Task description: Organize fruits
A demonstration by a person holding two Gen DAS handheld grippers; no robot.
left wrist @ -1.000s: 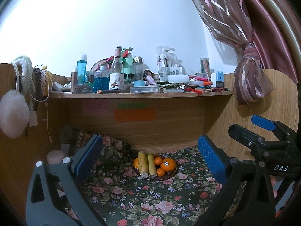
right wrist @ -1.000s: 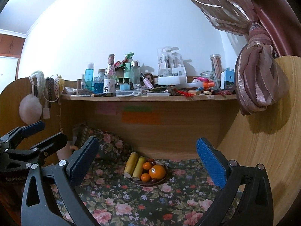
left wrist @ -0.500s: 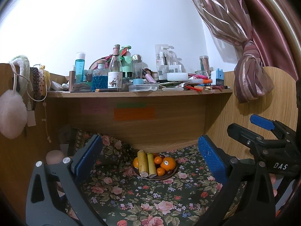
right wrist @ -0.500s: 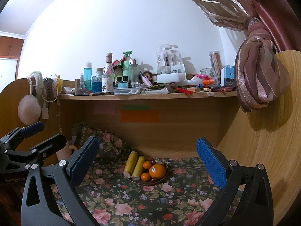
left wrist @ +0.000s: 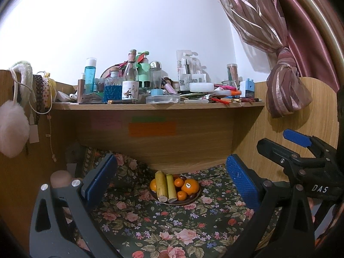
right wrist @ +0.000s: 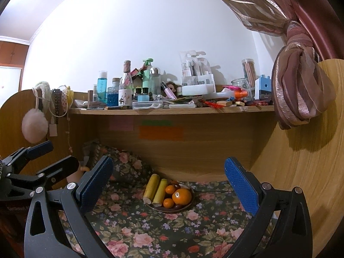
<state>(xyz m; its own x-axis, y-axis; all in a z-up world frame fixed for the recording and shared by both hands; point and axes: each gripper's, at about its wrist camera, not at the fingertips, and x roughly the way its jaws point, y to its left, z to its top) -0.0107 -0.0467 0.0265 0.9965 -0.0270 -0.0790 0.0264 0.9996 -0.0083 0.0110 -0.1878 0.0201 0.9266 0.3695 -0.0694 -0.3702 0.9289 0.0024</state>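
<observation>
With my left gripper (left wrist: 169,176) and right gripper (right wrist: 168,175) both spread wide and empty, well short of the plate (left wrist: 194,198) of fruit on the bench, I risk rolling the crowded oranges (left wrist: 190,186) off.

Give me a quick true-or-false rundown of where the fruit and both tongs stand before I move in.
1. Both tongs, the left tongs and the right tongs, are open and hold nothing. True.
2. The fruit plate stands on the upper shelf among the bottles. False: it sits on the floral cloth below the shelf.
3. Two yellow-green stalks lie side by side on the plate's left part. True.
4. The large orange bears a small sticker. True.
5. The left tongs are clamped on a small orange. False: all fruit lies on the plate, well ahead of the tongs.
</observation>
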